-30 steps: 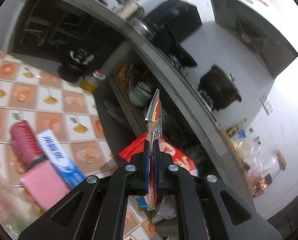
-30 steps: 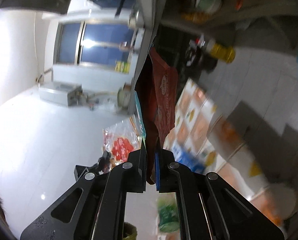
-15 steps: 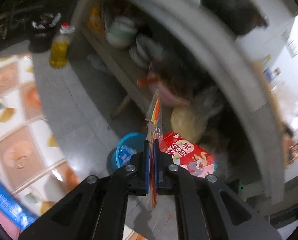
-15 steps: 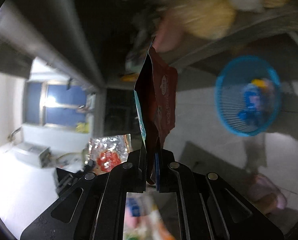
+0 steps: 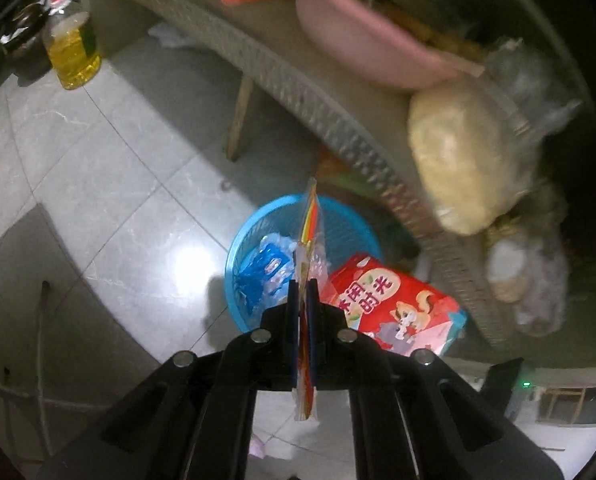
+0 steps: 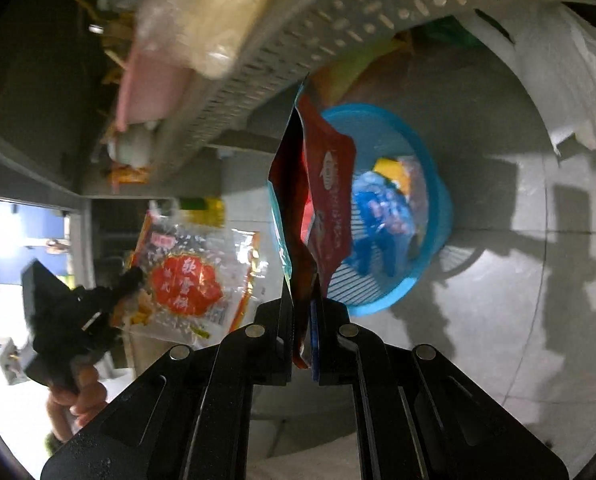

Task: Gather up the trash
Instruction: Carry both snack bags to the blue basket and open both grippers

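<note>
My left gripper point(image 5: 304, 292) is shut on a thin clear snack wrapper point(image 5: 308, 224) with red and yellow print, seen edge-on. It hangs over a blue plastic basket point(image 5: 254, 224) on the floor, which holds a crumpled blue wrapper point(image 5: 262, 272). My right gripper point(image 6: 302, 304) is shut on a red snack bag point(image 6: 328, 184), in front of the same basket point(image 6: 438, 200). That red bag point(image 5: 394, 304) also shows in the left wrist view, beside the basket. In the right wrist view the left gripper point(image 6: 132, 278) holds its clear wrapper point(image 6: 186, 280) to the left.
A perforated low shelf point(image 5: 298, 80) runs just behind the basket, carrying a pink board point(image 5: 370, 44) and a beige filled bag point(image 5: 462, 152). An oil bottle point(image 5: 74, 48) stands on the grey tile floor point(image 5: 118, 184). White plastic point(image 6: 558, 60) lies beyond the basket.
Both views swung down from the counter and the patterned table to the floor. The blue basket came into view and drew closer. Both grippers kept hold of their wrappers.
</note>
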Tool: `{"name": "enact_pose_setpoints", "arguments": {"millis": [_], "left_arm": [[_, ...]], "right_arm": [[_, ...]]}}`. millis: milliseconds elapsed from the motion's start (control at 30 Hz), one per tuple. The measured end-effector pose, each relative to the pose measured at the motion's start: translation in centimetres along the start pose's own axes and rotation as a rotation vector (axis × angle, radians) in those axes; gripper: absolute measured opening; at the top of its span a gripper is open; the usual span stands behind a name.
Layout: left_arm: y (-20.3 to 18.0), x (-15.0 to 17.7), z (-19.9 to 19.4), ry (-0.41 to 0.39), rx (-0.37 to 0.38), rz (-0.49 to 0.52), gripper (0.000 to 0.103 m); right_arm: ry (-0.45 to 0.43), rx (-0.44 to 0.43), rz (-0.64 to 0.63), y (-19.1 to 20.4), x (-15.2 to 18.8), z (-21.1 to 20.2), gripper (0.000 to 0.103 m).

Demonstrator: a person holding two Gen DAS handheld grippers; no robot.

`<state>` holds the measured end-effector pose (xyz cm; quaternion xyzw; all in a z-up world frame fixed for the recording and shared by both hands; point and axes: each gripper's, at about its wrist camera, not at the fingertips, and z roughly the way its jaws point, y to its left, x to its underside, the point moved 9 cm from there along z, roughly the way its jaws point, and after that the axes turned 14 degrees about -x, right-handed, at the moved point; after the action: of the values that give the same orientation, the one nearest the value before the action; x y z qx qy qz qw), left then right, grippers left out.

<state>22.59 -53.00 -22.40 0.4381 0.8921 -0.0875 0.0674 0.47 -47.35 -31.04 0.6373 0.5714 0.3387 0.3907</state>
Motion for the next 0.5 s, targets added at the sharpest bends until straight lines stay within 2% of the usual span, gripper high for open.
{"name": "enact_pose_setpoints", "arguments": {"millis": [167, 200, 267, 300, 333, 400, 500], "left_arm": [[-1.4, -1.6, 4.1, 0.009, -0.053, 0.043, 0.004], [-1.7, -2.0, 4.5, -0.001, -0.055, 0.047, 0.005], [-1.9, -2.5, 5.2, -0.013, -0.071, 0.067, 0.018], [-1.9, -2.9, 5.5, -0.016, -0.085, 0.071, 0.034], [-1.8, -3.0, 5.4, -0.026, -0.084, 0.069, 0.043], [-1.9, -3.1, 5.0, -0.037, -0.055, 0.059, 0.048], [-1.8, -2.6, 4.2, -0.03, -0.055, 0.07, 0.051]], "right_arm": [[0.015, 0.066, -0.042, -1.0, -1.5, 2.7, 0.006], [0.025, 0.074, -0.057, -1.1, -1.8, 3.3, 0.01], [0.041, 0.127, -0.101, -1.9, -2.5, 4.7, 0.02], [0.054, 0.151, -0.123, -2.3, -2.7, 5.1, 0.033], [0.058, 0.18, -0.14, -2.9, -2.9, 5.5, 0.045], [0.063, 0.284, -0.176, -4.9, -3.4, 5.7, 0.046], [0.058, 0.336, -0.174, -6.5, -3.5, 4.6, 0.047]]}}
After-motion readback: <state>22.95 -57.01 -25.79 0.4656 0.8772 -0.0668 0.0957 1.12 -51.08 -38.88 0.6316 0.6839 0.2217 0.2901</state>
